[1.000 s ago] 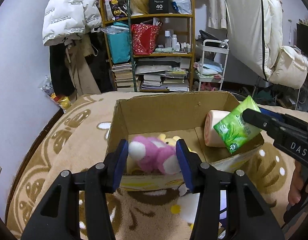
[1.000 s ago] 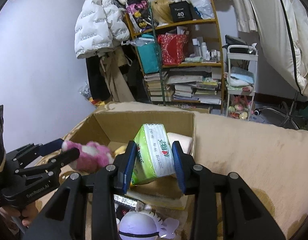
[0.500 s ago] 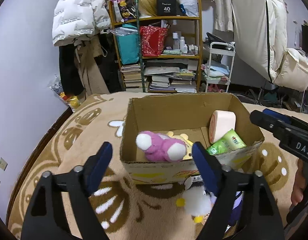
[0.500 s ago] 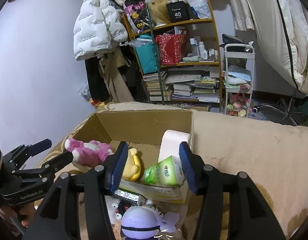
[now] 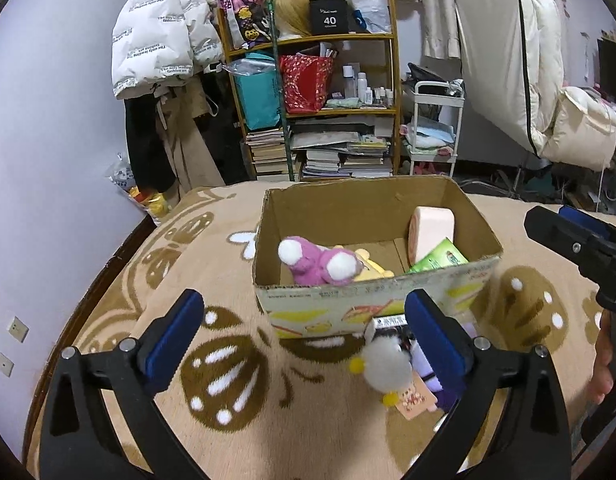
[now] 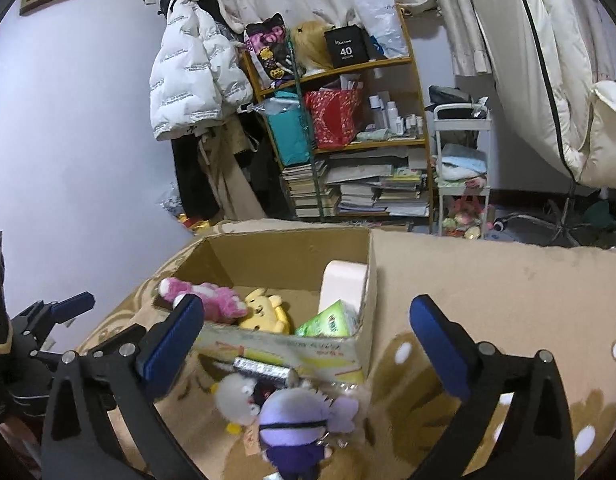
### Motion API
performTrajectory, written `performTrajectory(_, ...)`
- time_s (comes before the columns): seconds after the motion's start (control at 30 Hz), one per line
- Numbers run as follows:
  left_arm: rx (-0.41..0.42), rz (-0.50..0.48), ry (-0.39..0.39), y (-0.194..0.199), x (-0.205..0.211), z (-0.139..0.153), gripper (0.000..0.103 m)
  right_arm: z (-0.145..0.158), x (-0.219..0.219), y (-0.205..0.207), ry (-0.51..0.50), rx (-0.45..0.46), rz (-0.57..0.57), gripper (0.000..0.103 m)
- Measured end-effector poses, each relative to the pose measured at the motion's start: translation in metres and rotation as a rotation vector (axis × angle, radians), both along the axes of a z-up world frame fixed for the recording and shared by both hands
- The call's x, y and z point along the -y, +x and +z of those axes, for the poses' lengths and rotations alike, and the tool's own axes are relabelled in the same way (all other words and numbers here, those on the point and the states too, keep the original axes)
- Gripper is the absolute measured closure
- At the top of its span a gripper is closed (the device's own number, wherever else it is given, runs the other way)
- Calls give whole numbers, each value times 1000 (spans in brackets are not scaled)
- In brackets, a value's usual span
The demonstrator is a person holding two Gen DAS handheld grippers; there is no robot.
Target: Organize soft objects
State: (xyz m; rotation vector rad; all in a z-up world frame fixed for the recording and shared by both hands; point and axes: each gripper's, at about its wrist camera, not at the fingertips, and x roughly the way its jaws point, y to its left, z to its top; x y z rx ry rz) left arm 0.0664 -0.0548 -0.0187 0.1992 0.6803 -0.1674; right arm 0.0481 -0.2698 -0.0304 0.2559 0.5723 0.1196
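Observation:
An open cardboard box sits on a beige patterned blanket. Inside lie a pink plush, a yellow plush, a green tissue pack and a pale pink roll. Just in front of the box, a white plush and a purple plush lie on the blanket. My left gripper hangs before the box, jaws opening wide, gripping nothing. My right gripper is likewise opening and empty.
A packed wooden shelf with books, bags and bottles stands behind the blanket, beside a white trolley. A white puffer jacket hangs left. A purple wall runs close on the left. A hand shows at the right edge.
The left gripper let go of the pink plush and the right let go of the green tissue pack; both now lie in the box. Both grippers opened wide and drew back and upward.

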Motion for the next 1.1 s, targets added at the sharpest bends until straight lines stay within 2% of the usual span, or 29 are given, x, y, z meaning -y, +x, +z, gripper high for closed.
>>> performTrajectory(0.13, -8, 11, 21, -13, 2, 4, 3, 2, -2, -12, -8, -1, 1, 0)
performTrajectory(0.4, -69, 17, -9, -26, -4, 3, 3, 5, -7, -32, -11, -16, 7, 0)
performTrajectory(0.57, -132, 25, -72, -19, -12, -5, 3, 0, -12, -34, -35, -44, 23, 0)
performTrajectory(0.97, -232, 36, -125, 16, -14, -36, 3, -23, -6, -19, 3, -134, 27, 0)
performTrajectory(1.1, -265, 26, -156, 26, -12, -45, 3, -27, -8, -13, -31, -168, 27, 12)
